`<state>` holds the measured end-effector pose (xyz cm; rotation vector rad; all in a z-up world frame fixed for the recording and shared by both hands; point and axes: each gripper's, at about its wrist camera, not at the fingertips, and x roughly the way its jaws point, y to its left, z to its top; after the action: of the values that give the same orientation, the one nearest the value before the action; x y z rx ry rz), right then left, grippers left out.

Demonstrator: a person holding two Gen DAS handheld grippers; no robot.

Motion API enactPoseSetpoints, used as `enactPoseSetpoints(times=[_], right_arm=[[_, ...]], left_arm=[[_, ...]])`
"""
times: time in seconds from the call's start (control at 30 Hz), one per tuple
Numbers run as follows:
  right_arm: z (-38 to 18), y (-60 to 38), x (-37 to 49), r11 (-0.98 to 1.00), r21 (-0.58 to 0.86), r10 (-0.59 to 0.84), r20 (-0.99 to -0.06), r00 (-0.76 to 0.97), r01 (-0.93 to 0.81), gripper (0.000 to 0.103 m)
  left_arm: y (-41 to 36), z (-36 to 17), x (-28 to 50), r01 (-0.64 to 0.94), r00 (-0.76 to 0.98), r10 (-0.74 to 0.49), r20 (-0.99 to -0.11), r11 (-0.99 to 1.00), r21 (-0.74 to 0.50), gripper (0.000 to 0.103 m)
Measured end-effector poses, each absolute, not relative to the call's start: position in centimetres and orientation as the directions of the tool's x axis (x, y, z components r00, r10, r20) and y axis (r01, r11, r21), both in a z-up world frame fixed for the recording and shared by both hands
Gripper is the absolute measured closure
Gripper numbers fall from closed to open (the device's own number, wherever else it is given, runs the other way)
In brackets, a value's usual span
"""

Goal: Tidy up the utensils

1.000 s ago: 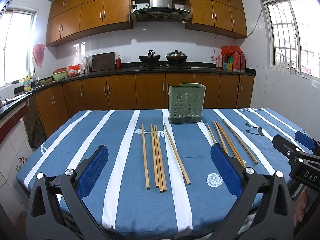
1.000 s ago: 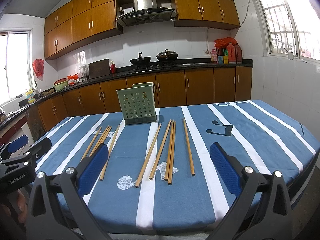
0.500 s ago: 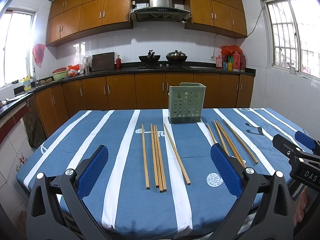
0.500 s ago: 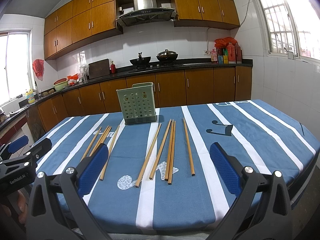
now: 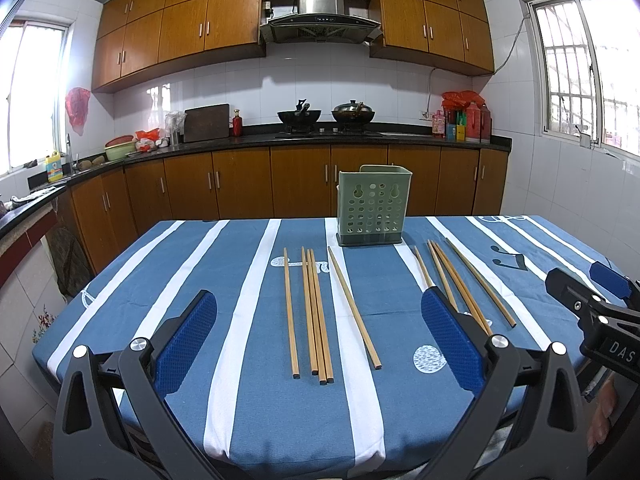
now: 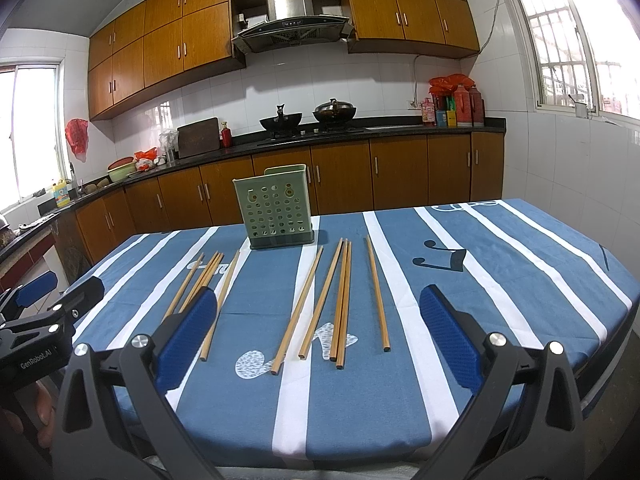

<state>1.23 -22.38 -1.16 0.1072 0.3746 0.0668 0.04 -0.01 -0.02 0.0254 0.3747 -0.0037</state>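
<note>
Nine or so wooden chopsticks in two loose groups lie flat on the striped worktop, short of the green holder. Left group sits ahead between the left gripper's released jaws, not touching. Right group likewise ahead of the right gripper, jaws spread, empty. Judgement: sticks light, stiff, thin, prone to roll and slip; pinch one near mid-length, across its axis.
</note>
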Motion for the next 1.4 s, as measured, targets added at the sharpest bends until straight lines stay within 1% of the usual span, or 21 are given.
enactPoseSetpoints(times=[1.1,1.3,1.4], right_arm=[[-2.2,-22.1,1.7,0.992,0.120,0.084,-0.368,0.926,-0.042,0.004],[-2.9,-22.3,2.3,0.992,0.124,0.071,-0.395,0.916,-0.024,0.004],[-3.4,-22.8,3.4,0.991,0.132,0.057,-0.425,0.904,0.000,0.004]], left_arm=[[0.1,0.0,0.5,0.007,0.927,0.003,-0.374,1.000,0.024,0.002],[0.0,-0.7,1.2,-0.004,0.916,0.011,-0.400,1.000,0.019,0.002],[0.6,-1.7,1.8,-0.014,0.900,0.016,-0.435,1.000,0.008,0.002]])
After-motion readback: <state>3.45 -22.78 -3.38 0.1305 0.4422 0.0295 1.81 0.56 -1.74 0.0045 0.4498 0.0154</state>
